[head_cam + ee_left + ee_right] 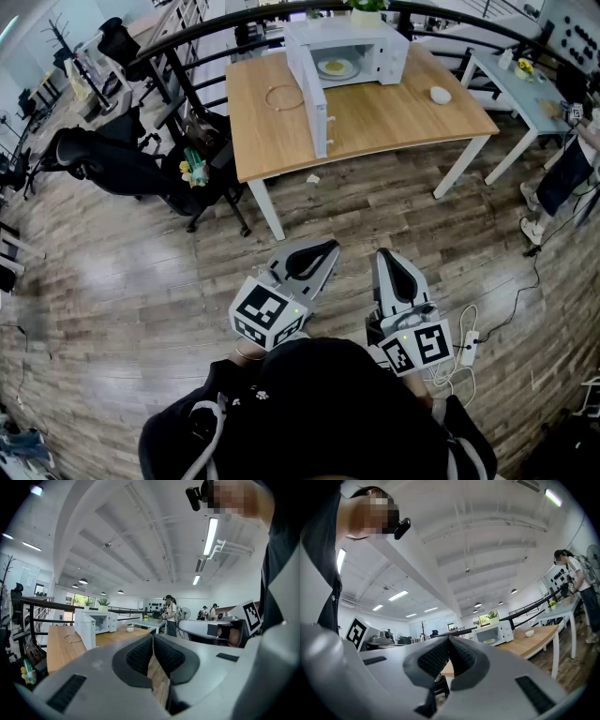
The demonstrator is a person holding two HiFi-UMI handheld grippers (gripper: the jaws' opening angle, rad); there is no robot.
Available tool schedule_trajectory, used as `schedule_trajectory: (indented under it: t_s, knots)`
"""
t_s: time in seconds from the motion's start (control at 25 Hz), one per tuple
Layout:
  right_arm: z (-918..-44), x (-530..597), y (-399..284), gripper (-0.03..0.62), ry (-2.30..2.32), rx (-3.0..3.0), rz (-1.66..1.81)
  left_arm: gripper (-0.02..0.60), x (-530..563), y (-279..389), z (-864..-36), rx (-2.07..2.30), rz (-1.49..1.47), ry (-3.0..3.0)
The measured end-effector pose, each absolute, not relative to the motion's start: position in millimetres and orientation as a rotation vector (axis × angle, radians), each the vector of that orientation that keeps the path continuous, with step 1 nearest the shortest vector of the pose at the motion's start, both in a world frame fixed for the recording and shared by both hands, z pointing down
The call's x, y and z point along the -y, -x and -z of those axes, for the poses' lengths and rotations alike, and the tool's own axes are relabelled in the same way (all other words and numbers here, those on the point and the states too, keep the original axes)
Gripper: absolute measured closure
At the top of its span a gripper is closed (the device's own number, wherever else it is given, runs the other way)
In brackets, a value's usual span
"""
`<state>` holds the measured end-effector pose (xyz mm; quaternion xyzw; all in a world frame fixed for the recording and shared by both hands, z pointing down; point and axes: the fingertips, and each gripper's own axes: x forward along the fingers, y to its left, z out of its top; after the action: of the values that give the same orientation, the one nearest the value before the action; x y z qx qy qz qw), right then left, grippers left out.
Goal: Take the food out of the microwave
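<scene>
1. Closest to the person, the left hand-held gripper (pixel 330 247) and the right hand-held gripper (pixel 382 254) are held side by side over the wooden floor (pixel 187 262). Both point ahead, roughly level.
2. Between the pads of each one there is nothing. The left hand-held gripper (pixel 153 637) has its jaws pressed together and empty, and the right hand-held gripper (pixel 449 640) shows the same.
3. Straight ahead of both, across a stretch of bare floor, stands the surface (pixel 394 117). It is well apart from either tool, so neither can reach anything from this spot.
4. Ahead and toward the left one's side, the open door (pixel 316 101) swings out toward the person from the left edge of the microwave (pixel 370 31).
5. Farthest off, the food (pixel 336 67) lies on a plate inside the open cavity, facing the person. The plate looks round, so it has no long axis to line up with.
6. My judgement is that the two tools are about equally far off, but the right one has the clearer lane. Its own view looks straight into the cavity at the food (pixel 489 641), while from the left one the door (pixel 85 629) stands partly in front of the opening.
7. Both jaws would need to part before any grasp.
</scene>
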<state>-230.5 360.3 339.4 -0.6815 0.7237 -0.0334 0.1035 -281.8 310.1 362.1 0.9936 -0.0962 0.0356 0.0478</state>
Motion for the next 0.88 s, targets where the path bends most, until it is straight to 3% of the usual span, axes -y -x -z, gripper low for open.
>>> schedule_trajectory:
  t_s: [0.88]
  knots:
    - [-345.3, -428.2, 200.5, 0.594, 2.048, -2.033, 0.124, 0.563, -366.3, 260.4, -366.8, 0.291, -0.162, -3.043]
